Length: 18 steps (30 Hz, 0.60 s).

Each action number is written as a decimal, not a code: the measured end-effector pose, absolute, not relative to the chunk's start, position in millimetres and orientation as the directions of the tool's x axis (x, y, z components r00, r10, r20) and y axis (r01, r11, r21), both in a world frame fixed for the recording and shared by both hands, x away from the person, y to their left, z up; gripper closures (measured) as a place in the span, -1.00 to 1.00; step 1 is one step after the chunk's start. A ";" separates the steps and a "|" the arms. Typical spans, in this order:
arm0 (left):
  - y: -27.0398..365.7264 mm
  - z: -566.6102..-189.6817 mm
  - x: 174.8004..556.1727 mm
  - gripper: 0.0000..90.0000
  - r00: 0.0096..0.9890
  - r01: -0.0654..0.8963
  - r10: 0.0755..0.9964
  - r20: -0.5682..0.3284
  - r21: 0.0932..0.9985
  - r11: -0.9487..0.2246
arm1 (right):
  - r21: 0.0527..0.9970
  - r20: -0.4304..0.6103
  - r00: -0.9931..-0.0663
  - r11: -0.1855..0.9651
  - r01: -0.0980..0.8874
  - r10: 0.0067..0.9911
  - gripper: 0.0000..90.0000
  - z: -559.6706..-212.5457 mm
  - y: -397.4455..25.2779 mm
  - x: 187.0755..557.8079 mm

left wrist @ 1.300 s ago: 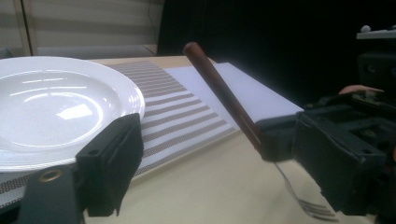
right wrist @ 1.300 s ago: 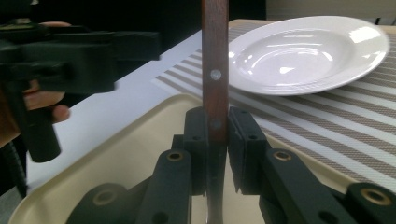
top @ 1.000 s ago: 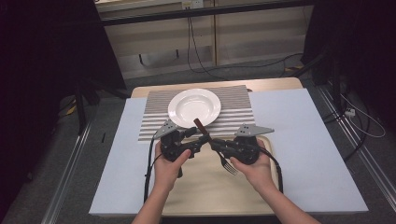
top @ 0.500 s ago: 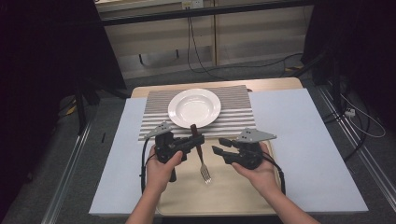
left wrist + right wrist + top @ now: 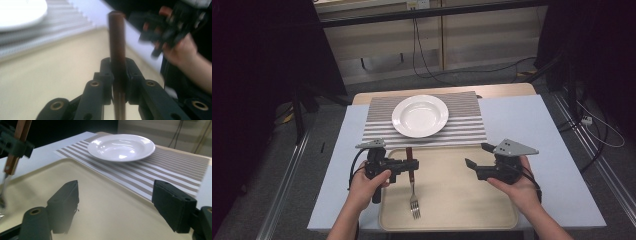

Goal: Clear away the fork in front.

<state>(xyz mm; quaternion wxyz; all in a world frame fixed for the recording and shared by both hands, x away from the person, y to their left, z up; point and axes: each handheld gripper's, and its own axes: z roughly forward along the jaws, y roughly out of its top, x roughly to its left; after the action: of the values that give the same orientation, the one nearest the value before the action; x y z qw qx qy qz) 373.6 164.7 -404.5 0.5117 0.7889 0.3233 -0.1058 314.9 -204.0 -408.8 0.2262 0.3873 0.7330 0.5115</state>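
Over a beige tray (image 5: 492,220), the left gripper (image 5: 408,165) clamps the brown handle of a fork (image 5: 412,187), tines hanging toward the person. The right gripper (image 5: 475,156) hovers nearby, jaws apart and empty. A white plate (image 5: 420,116) sits on a striped placemat (image 5: 467,125) beyond.

Fork (image 5: 412,186): metal tines and neck, dark reddish-brown handle of rounded section. It is held by the handle between the closed jaws of the left gripper (image 5: 411,165), in the left half of the beige tray (image 5: 462,200). The handle end is directed toward the tray's far edge, reaching just short of it; the tines are directed toward the near edge. Whether the tines touch the tray surface cannot be determined. In the left gripper view the handle (image 5: 117,45) is seen clamped midway along its length.
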 end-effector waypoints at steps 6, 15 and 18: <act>173.4 -427.5 371.8 0.45 0.759 0.606 0.504 -0.412 0.730 -0.315 | 0.928 0.080 -0.575 0.150 0.340 0.814 -0.54 -410.5 -221.6 306.5; 189.4 -435.1 364.2 0.04 0.721 0.609 0.598 -0.351 0.733 -0.304 | 0.931 0.077 -0.550 0.137 0.338 0.831 -0.60 -408.2 -236.5 295.6; 197.0 -432.4 359.8 -0.18 0.715 0.590 0.620 -0.323 0.755 -0.286 | 0.930 0.085 -0.534 0.125 0.346 0.841 -0.60 -411.0 -243.0 293.3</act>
<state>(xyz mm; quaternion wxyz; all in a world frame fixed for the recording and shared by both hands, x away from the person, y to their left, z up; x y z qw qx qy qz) 359.8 197.0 -432.4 0.4633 0.8018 0.3771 0.0162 293.3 -243.0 -411.0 0.2415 0.4177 0.7102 0.5127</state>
